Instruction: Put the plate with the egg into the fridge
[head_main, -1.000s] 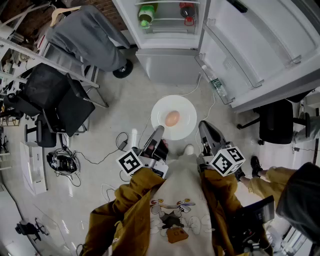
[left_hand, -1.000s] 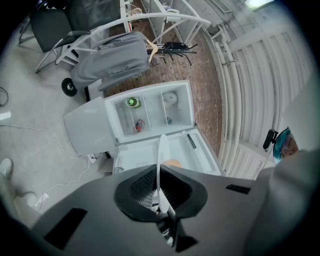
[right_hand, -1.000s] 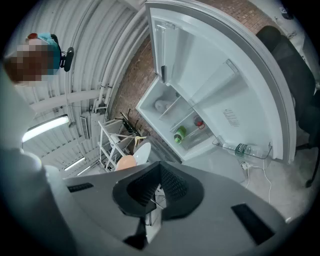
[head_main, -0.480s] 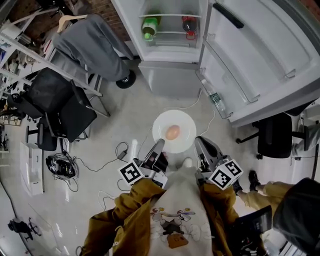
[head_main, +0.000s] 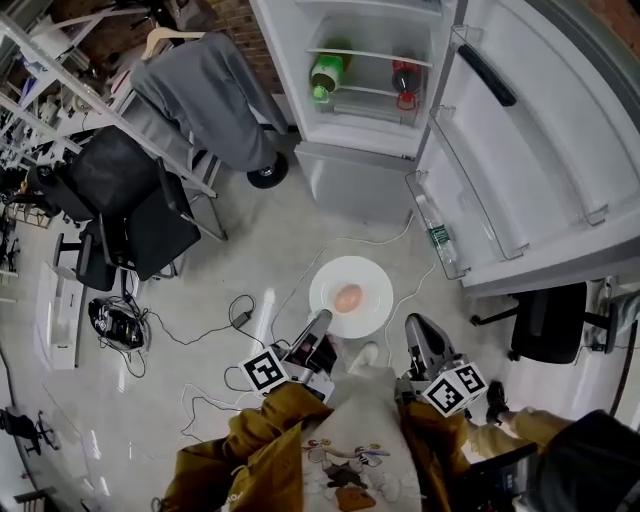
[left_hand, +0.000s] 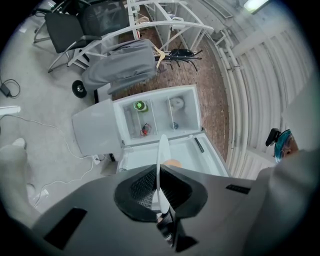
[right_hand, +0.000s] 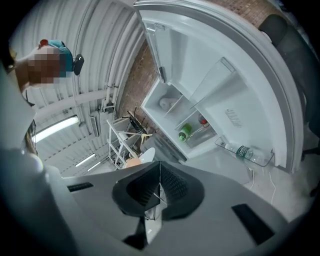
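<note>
L gripper (head_main: 320, 320) pinches plate (head_main: 372, 281) rim, level

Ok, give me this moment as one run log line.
left gripper: shut on plate rim | egg: on plate | right gripper: shut, empty | fridge: door open, plate not yet inside

The fridge (head_main: 355, 175) runs off the top of the head view, and its open door (head_main: 540, 160) off the right. In the left gripper view the egg (left_hand: 172, 163) barely peeks past the edge-on plate (left_hand: 161, 150). A pale thing (left_hand: 176, 103) on a fridge shelf is too small to name.
</note>
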